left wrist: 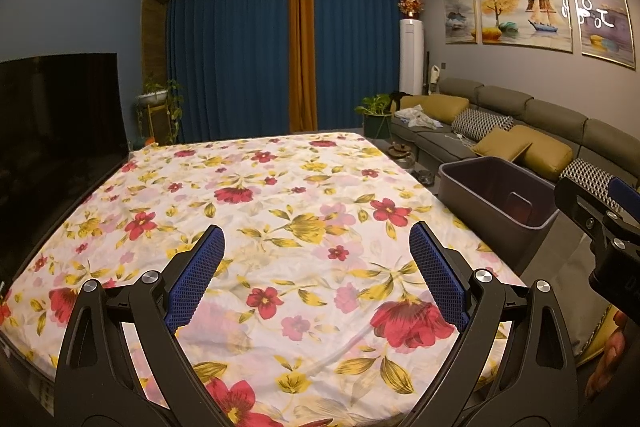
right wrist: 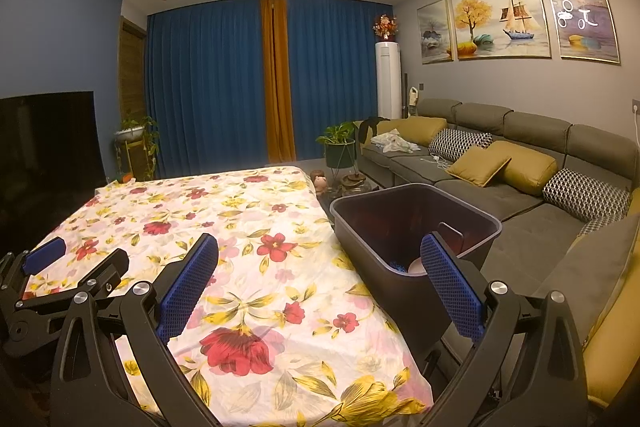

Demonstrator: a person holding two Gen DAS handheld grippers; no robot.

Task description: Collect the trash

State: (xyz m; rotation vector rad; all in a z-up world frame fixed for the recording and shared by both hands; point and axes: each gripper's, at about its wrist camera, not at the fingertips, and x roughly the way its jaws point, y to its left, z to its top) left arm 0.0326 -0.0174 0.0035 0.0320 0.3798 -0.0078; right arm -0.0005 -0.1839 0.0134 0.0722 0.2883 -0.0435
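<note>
My left gripper [left wrist: 316,239] is open and empty, held above the floral tablecloth [left wrist: 256,203]. My right gripper [right wrist: 320,247] is open and empty, over the table's right edge next to a dark grey bin [right wrist: 416,215]. The bin stands beside the table, also seen in the left wrist view [left wrist: 496,195]. Something blue and something pinkish lie at the bin's bottom [right wrist: 408,267]. No loose trash shows on the cloth. Each gripper shows in the other's view: the right one at the right edge [left wrist: 600,219], the left one at the left edge [right wrist: 60,267].
A grey sofa [right wrist: 500,187] with yellow and patterned cushions runs along the right wall. A dark TV screen [left wrist: 56,123] stands left of the table. Potted plants [right wrist: 340,143], a white standing air conditioner [right wrist: 387,79] and blue curtains are at the back.
</note>
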